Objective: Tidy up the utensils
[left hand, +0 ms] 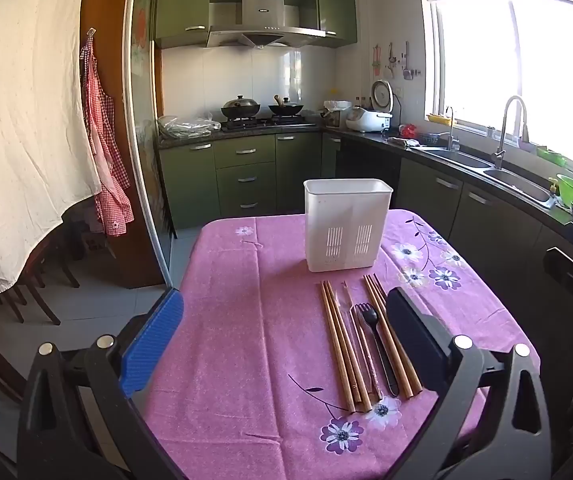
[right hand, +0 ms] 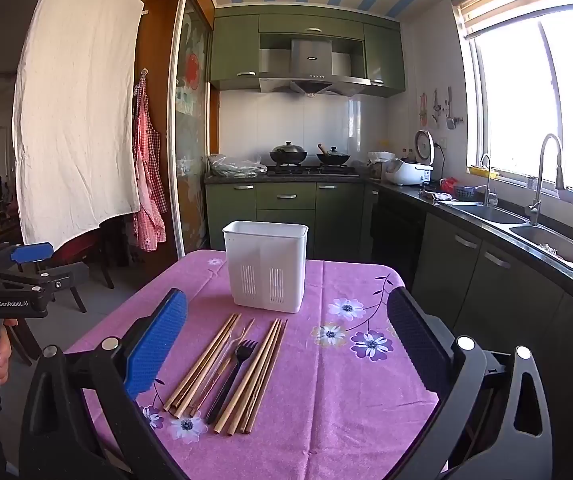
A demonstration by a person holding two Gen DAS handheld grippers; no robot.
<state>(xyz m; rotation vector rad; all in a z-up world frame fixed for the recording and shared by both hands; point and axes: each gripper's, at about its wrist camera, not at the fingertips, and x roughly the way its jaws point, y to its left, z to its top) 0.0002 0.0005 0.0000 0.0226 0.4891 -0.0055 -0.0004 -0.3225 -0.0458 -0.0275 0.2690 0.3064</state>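
Observation:
A white slotted utensil holder (left hand: pixel 346 224) (right hand: pixel 266 268) stands upright at the far end of the pink flowered tablecloth (left hand: pixel 246 320) (right hand: pixel 346 400). In front of it lie two bundles of wooden chopsticks (left hand: pixel 338 352) (right hand: pixel 202 364), with a black plastic fork (left hand: pixel 378 348) (right hand: pixel 244 350) and a thin clear-wrapped stick between them. My left gripper (left hand: pixel 285 298) (right hand: pixel 52 262) hovers open above the table's near left part, with nothing between its fingers. My right gripper (right hand: pixel 286 296) is open and empty too, above the near edge, the utensils just left of its centre.
A dark counter with a double sink (left hand: pixel 518 184) (right hand: pixel 546 244) runs along the right. Green cabinets and a stove with two woks (right hand: pixel 310 156) fill the back. A white cloth (left hand: pixel 18 120), a checked apron and wooden chairs (left hand: pixel 38 292) are on the left.

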